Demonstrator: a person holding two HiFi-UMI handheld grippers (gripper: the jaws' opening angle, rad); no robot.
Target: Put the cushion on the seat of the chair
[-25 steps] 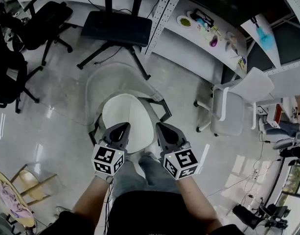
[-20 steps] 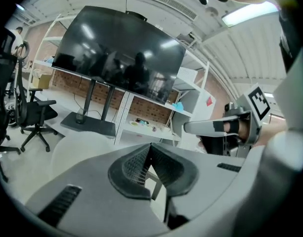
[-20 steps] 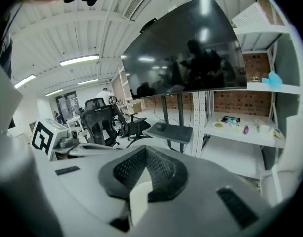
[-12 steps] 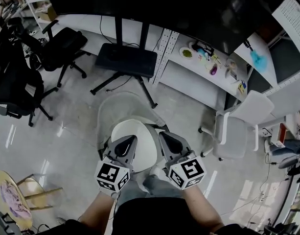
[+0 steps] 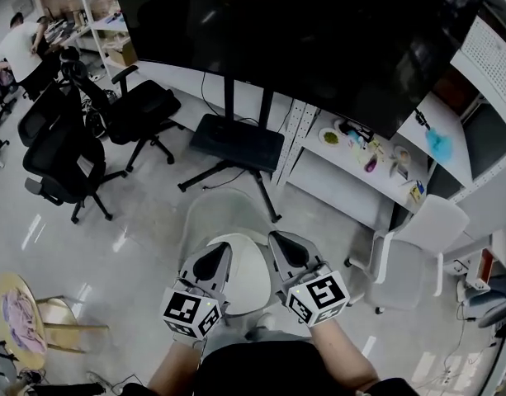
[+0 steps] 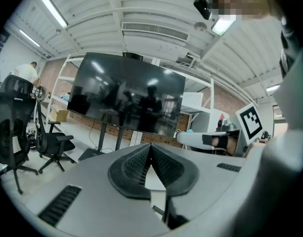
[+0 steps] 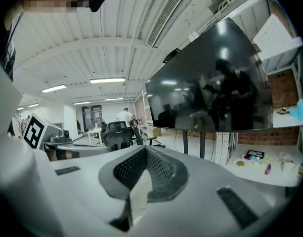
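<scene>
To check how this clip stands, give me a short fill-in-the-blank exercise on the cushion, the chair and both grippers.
1. On the chair, the white cushion lies on the ___.
2. The jaws of the left gripper are ___.
3. The right gripper, its jaws together, holds ___.
Missing words: seat; shut; nothing.

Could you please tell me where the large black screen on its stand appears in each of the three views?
Head view: the large black screen fills the top centre and right.
Left gripper view: the screen sits at the centre, slightly left.
Right gripper view: the screen takes up the upper right.
Shared landmark: the black office chairs stand to the left of the screen in every view.
</scene>
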